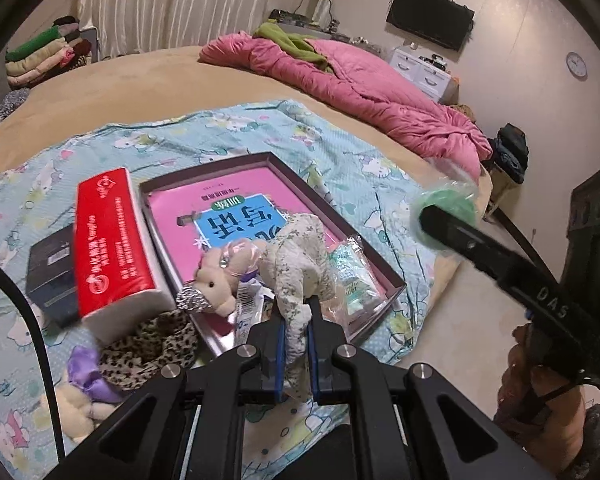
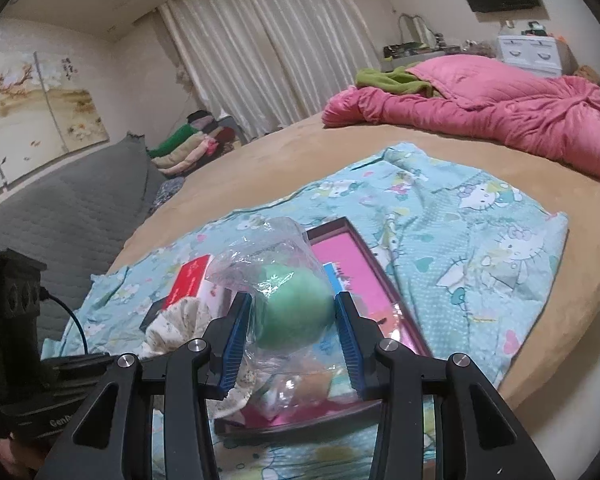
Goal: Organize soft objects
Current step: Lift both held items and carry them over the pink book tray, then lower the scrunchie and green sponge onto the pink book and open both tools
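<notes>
Now our left gripper point(image 1: 296, 320) pinches the floral plush toy point(image 1: 300, 256) by a leg, dangling it over the shallow box point(image 1: 384, 276); we should lower it gently before letting go. Further right, our right gripper point(image 2: 294, 316) clasps the bagged green sponge point(image 2: 294, 312) between both pads, held above that same box point(image 2: 396, 296).

Floral cloth plush toy point(image 1: 296, 264), green ball point(image 2: 294, 312) in glossy crinkled plastic, matt printed cotton sheet point(image 2: 480, 216)
</notes>
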Action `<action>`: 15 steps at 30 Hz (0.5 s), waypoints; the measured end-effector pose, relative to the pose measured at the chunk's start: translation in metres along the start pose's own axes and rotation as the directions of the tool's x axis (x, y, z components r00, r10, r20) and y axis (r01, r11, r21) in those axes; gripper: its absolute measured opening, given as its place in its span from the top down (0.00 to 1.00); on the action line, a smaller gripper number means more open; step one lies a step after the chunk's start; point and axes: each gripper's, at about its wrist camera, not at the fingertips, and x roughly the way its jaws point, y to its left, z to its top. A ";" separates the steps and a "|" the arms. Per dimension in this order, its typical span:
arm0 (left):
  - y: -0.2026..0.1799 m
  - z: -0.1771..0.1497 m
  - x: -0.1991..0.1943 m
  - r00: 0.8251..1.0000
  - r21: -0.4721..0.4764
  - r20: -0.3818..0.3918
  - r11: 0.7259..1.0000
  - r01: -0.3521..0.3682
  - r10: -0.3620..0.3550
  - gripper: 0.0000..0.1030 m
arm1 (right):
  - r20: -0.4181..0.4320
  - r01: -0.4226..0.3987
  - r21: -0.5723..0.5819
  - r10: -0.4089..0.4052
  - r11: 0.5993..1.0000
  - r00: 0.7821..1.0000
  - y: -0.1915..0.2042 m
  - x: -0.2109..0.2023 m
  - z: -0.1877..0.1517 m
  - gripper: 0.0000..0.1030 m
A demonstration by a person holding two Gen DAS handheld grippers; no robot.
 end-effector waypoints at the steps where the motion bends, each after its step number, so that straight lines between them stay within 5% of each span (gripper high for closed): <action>1: 0.000 0.000 0.006 1.000 -0.002 -0.011 1.000 0.000 0.000 0.91 | 0.003 0.004 0.006 -0.004 1.000 1.000 -0.003 0.000 0.001 0.57; 15: 0.014 -0.014 0.055 0.996 -0.033 -0.092 0.999 -0.009 0.006 0.91 | -0.078 0.025 -0.016 -0.026 1.000 0.997 -0.012 0.051 0.007 0.57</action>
